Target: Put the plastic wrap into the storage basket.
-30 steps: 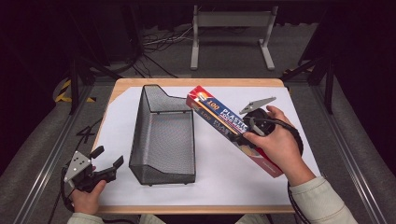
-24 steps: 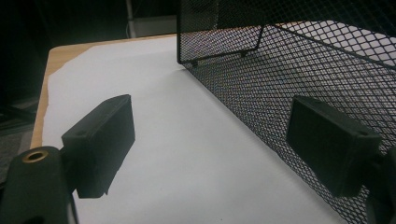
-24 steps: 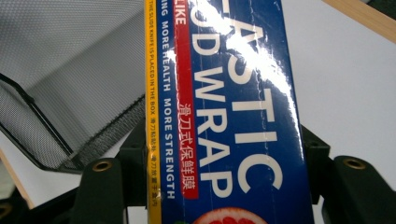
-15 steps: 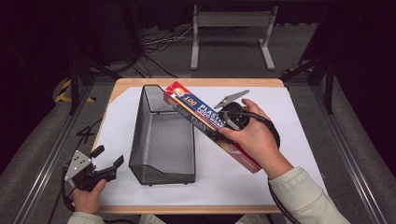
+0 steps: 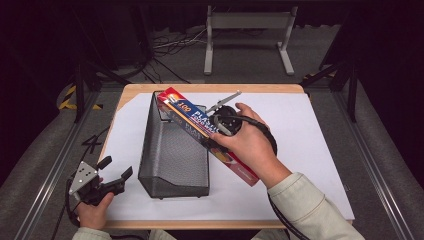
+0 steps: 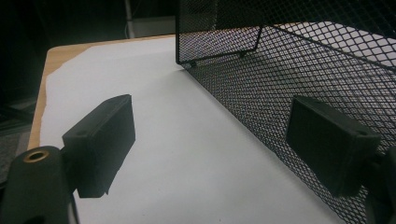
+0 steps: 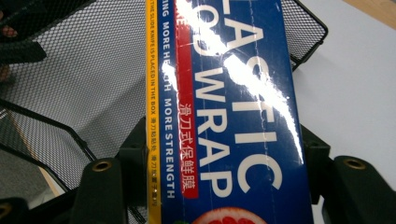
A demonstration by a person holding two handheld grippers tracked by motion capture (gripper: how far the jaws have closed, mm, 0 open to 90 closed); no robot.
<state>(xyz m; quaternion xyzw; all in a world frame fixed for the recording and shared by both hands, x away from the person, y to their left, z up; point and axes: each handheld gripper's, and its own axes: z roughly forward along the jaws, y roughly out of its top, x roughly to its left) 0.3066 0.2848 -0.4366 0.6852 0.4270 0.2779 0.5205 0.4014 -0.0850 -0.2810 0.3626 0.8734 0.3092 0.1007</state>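
The plastic wrap box (image 5: 207,134), a long, stiff, light carton with a glossy face that looks apt to slip, sits clamped across its width between the right gripper (image 5: 216,140)'s fingers (image 7: 133,154), its far end tilted over the black mesh basket (image 5: 172,150)'s rim. A grip nearer mid-length looks steadier to me. The left gripper (image 5: 116,170) rests near the basket's wall, fingers (image 6: 100,140) spread wide on nothing, and that rim is what the box must clear

The plastic wrap box (image 5: 207,134) is deep blue with a yellow edge stripe, a red band, white lettering and a red-pink fruit picture at its near end. Beneath its far end, the mesh basket (image 5: 170,150) is black with a fine diamond pattern. Under the basket lies white paper (image 5: 310,135), bordered by the light wooden table (image 5: 132,92).
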